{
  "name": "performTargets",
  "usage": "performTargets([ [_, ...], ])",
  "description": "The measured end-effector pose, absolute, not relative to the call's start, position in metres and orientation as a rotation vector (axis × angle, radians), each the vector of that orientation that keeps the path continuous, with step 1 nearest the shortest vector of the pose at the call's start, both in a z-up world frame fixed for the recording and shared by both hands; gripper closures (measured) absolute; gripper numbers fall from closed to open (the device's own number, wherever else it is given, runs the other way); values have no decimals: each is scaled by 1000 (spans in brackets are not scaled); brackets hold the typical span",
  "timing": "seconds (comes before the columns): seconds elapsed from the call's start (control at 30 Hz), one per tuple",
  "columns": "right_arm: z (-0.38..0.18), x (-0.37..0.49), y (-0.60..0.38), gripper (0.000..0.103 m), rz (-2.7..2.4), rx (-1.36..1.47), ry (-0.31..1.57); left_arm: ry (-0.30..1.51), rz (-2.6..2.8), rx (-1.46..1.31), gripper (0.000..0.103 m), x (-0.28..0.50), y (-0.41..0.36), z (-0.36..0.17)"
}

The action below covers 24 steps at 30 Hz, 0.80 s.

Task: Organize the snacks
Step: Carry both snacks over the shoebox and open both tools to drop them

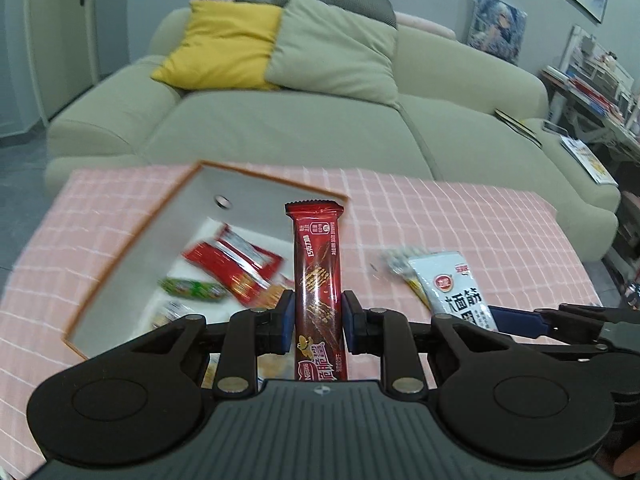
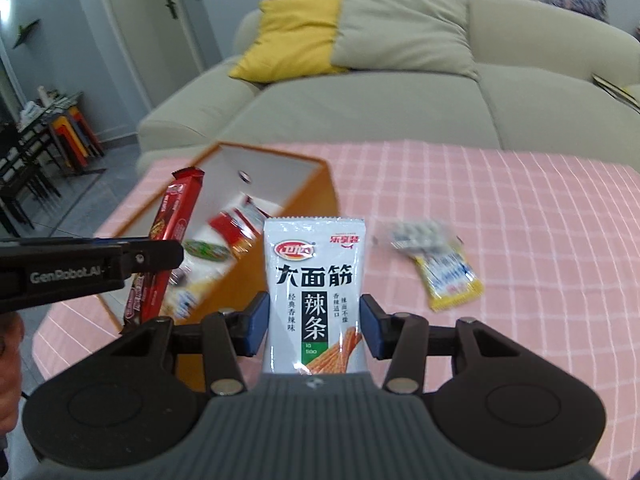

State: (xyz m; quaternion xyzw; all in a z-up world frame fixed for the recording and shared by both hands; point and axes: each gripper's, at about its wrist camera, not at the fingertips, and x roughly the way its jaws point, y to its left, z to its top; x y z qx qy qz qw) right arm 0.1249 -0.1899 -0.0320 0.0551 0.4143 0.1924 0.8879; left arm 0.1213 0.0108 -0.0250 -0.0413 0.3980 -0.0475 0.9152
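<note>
Long red foil-wrapped wafer bar [image 1: 319, 280], clamped upright between the blue pads of the left gripper [image 1: 319, 322], top end poking well beyond the fingertips. White-and-grey spicy-strip pouch [image 2: 315, 292], pinched the same way in the right gripper [image 2: 315, 326], both raised off the pink checked tablecloth [image 2: 520, 240]. Ahead and left of the fingers, orange-edged white box [image 1: 132, 240] with red and green packets inside. Right of the pouch, yellow snack packet [image 2: 450, 280] lying flat on the cloth.

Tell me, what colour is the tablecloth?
Pink with thin white checks, clearest in the right wrist view.
</note>
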Motion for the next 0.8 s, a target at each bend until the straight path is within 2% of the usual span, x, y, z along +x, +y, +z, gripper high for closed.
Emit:
performTargets([
  [0.43, -8, 178, -109, 57, 514, 109, 836, 881, -30, -68, 77, 155, 69, -22],
  [0.57, -15, 201, -89, 57, 533, 136, 880, 915, -8, -49, 77, 173, 83, -30],
  [0.8, -44, 232, -46, 57, 515, 25, 960, 1009, -10, -23, 77, 204, 98, -62],
])
